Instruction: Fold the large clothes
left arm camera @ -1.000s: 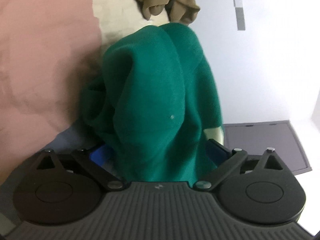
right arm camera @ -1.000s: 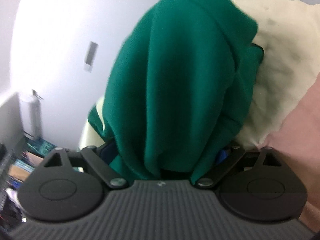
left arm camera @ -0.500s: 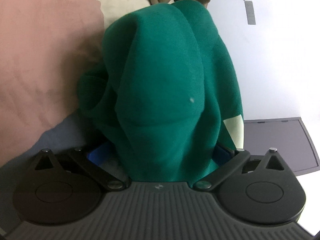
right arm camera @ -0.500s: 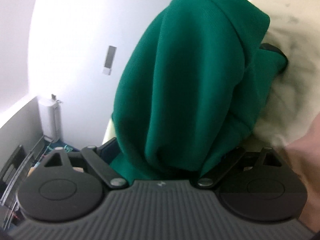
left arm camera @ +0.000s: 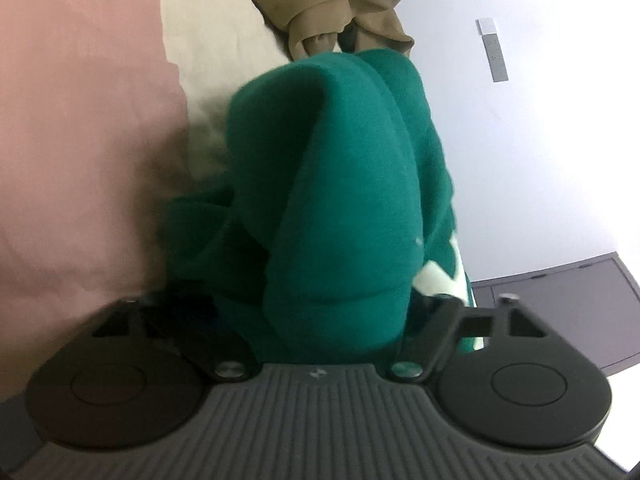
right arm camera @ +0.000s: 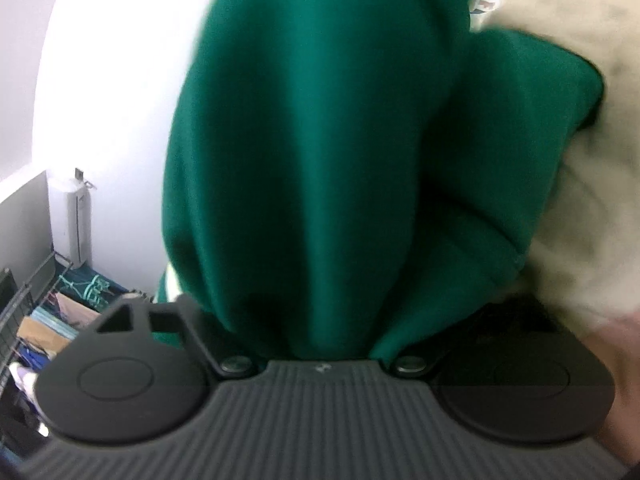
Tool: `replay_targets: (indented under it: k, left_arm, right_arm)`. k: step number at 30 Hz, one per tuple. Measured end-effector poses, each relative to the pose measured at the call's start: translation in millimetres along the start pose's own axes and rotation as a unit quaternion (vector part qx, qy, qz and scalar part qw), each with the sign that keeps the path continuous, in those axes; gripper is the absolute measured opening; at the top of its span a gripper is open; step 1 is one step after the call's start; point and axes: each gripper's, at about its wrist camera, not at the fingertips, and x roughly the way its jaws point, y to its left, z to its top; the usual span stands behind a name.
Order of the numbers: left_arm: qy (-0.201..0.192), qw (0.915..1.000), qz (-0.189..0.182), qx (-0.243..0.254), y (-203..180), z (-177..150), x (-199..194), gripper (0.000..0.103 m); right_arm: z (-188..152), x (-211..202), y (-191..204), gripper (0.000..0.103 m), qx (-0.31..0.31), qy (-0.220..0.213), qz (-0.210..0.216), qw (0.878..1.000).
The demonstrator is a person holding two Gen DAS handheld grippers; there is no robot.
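A thick fold of the green garment (left arm camera: pixel 340 208) bulges out from between the fingers of the left gripper (left arm camera: pixel 320 320), whose jaws have just been closing on the cloth; the fingers themselves are buried in it. The right gripper (right arm camera: pixel 316 320) shows the same: the green garment (right arm camera: pixel 320 140) fills the gap, jaws just closing, fingers hidden. Beyond the garment lies a cream sheet (left arm camera: pixel 208 40), with a tan garment (left arm camera: pixel 332 4) farther off.
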Motion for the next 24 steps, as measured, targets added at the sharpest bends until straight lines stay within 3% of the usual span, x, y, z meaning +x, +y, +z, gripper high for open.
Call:
replay_targets:
  k: [2, 4, 7, 9, 15, 24]
  left_arm:
    - [-0.005, 1.0000, -0.007, 0.005, 1.0, -0.3, -4.7, 0.061]
    - [-0.012, 0.9996, -0.008, 0.024, -5.5, -1.4, -7.4, 0.054]
    - [-0.016, 0.9982, -0.014, 0.056, -14.9, -4.0, -13.1, 0.047]
    - [-0.014, 0.9972, -0.024, 0.070, -18.7, -3.3, -18.3, 0.040]
    - [-0.002, 0.9908, -0.037, 0.130, -37.7, -8.0, -42.1, 0.037]
    - [0.021, 0.9887, -0.080, 0.125, -75.0, -30.0, -72.3, 0.037]
  right_arm:
    - [1.4, -1.3, 4.9, 0.064, -0.016, 0.000, 0.005, 1.000]
    - [5.5, -1.4, 10.7, 0.047, -0.033, 0.001, 0.012, 0.999]
    - [3.3, -0.4, 24.4, 0.036, -0.070, 0.001, 0.017, 0.997]
    - [3.9, 0.2, 35.9, 0.033, -0.099, 0.001, 0.020, 0.995]
    - [6.3, -8.7, 50.0, 0.030, -0.147, 0.002, 0.034, 0.989]
    - [17.7, -48.7, 90.4, 0.029, -0.178, 0.001, 0.045, 0.983]
